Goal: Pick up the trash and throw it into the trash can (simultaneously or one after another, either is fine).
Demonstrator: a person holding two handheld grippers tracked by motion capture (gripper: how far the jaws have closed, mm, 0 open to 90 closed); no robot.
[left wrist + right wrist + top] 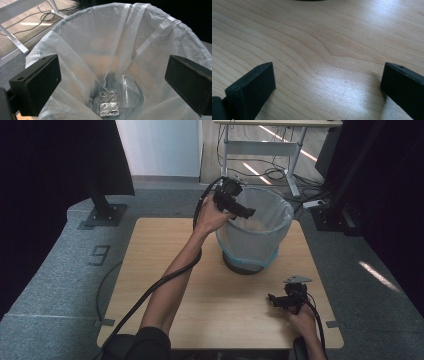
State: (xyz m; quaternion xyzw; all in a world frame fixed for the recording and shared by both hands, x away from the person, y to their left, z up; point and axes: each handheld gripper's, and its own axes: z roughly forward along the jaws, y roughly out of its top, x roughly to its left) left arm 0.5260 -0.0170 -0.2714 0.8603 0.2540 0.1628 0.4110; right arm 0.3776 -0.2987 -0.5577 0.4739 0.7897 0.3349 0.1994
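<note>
We held the left gripper (248, 212) over the rim of the waste bin (255, 232), its jaws spread wide with nothing between them. The blister pack (109, 103) lay flat at the bottom of the bin, on the clear liner bag (82, 37) and just beside a clear plastic cup (128, 90). We judged the pack to be very light, thin and fairly stiff, with a slick foil face; a pinch across one short edge would have served best, since its flat side offered little to close on. It looked silvery, rectangular, with rows of small raised pockets. The liner seemed soft and loose, likely to bunch up and get caught with anything grabbed down there. Our right gripper (274, 299) hovered low over the bare wooden table (150, 250), near its front right corner, jaws likewise wide apart and empty.
</note>
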